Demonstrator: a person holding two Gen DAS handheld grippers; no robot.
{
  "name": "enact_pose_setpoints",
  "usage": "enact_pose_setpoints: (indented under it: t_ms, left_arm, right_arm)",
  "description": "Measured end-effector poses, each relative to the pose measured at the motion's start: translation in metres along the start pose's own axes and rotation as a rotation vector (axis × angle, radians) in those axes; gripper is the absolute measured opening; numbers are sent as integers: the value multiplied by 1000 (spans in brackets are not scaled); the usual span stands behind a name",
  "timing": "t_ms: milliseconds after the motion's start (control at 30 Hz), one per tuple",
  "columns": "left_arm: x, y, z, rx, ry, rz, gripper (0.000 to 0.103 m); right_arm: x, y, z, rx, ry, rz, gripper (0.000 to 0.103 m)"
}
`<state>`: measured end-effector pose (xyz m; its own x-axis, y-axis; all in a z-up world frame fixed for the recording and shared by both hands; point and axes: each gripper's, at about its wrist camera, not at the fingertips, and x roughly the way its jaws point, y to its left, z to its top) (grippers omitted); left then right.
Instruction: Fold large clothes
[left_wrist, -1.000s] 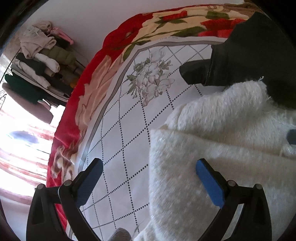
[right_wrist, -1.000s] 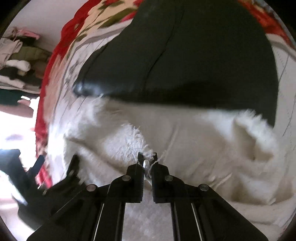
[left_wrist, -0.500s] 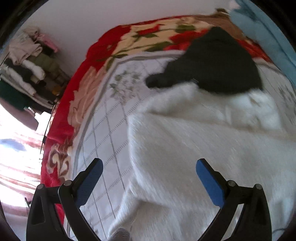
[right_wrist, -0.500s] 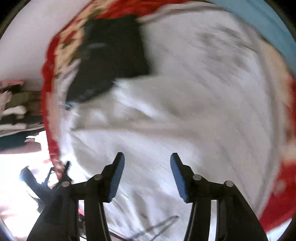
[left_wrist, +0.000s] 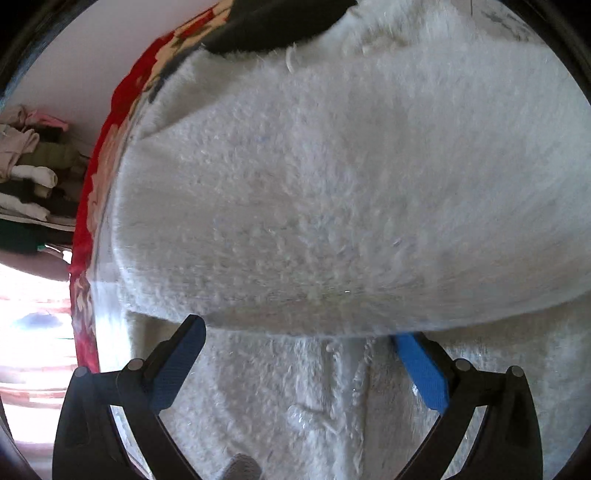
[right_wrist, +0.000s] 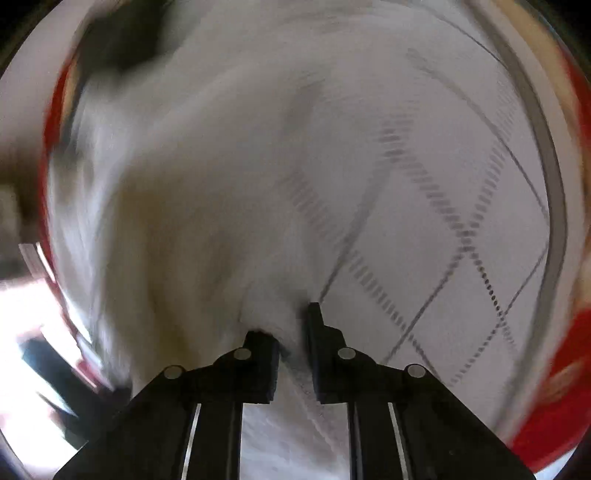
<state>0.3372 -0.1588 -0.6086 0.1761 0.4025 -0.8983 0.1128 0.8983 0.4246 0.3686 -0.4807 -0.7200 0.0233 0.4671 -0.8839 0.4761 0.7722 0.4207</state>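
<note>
Spread over a bed (right_wrist: 461, 155) with a checked, red-bordered cover, the white fleecy garment (left_wrist: 332, 184) fills both views, the left gripper (left_wrist: 295, 332) spread wide over a folded edge while the right gripper (right_wrist: 291, 325) is closing on fleece at the lower centre, seemingly to carry a fold.

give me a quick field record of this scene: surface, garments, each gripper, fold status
surface: bed cover, white with a dotted diamond grid and a red floral border
main garment: fluffy white garment, one layer lying folded over another
other garment: dark garment at the far edge, partly under the white one
left gripper: open, blue pads apart over the white pile
right gripper: jaws closing, white pile between them
background: stacked clothes beyond the bed
fold status: partly folded, not finished
</note>
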Motion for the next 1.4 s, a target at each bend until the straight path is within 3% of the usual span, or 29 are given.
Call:
enact_pose_setpoints:
  t_ms: [67, 133, 200, 267, 333, 400, 433, 533, 733, 867, 933, 1000, 1067, 1133, 1167, 1300, 1333, 1367, 1400]
  left_arm:
    - [-1, 2, 2, -15, -6, -32, 103]
    - [-4, 0, 4, -8, -1, -18, 103]
    - [-6, 1, 4, -2, 0, -11, 103]
    - [-8, 2, 3, -9, 2, -15, 103]
    - [-10, 2, 1, -7, 1, -14, 103]
    - [-15, 8, -4, -3, -9, -3, 103]
    - [-17, 11, -6, -2, -12, 0, 103]
    - [-29, 26, -18, -3, -29, 10, 103]
    - [-57, 58, -44, 7, -45, 35, 103]
    - [-65, 69, -61, 41, -63, 83, 103]
    - [-60, 64, -69, 63, -63, 105, 103]
    - [-51, 55, -75, 83, -32, 98, 103]
    - [-42, 44, -81, 91, -17, 87, 103]
    - [-34, 29, -86, 107, -19, 98, 103]
    - [-30, 21, -89, 118, -18, 114, 103]
    - [-13, 6, -90, 121, -12, 146, 103]
    - [-11, 6, -89, 117, -15, 149, 103]
    - [-10, 6, -87, 113, -20, 151, 103]
    - [-8, 6, -86, 108, -18, 147, 103]
  right_arm:
    - [3, -38, 5, 153, -21, 78, 10]
    - [1, -44, 4, 182, -2, 127, 11]
    - [-9, -42, 4, 142, 31, 101, 28]
    - [-18, -30, -8, 45, 40, 8, 53]
    - [-12, -31, -24, -51, 95, -60, 55]
    - [-3, -40, -40, -73, 116, -63, 33]
    - [0, -45, -47, -64, 110, -57, 8]
    - [2, -72, -73, 88, 103, 60, 6]
    - [16, -98, -152, 303, 139, 165, 6]
    - [45, -112, -221, 518, 215, 372, 6]
    - [52, -117, -235, 514, 261, 315, 7]
    - [42, -110, -230, 410, 280, 224, 9]
    - [16, -96, -219, 281, 229, 104, 31]
    - [-9, -77, -205, 145, 158, 6, 45]
    - [-17, -67, -198, 85, 130, -20, 47]
    - [-3, -20, -160, -104, 101, -76, 47]
    - [2, -11, -153, -140, 88, -95, 42]
    - [5, -4, -147, -171, 67, -109, 23]
    - [4, -5, -144, -161, 52, -113, 18]
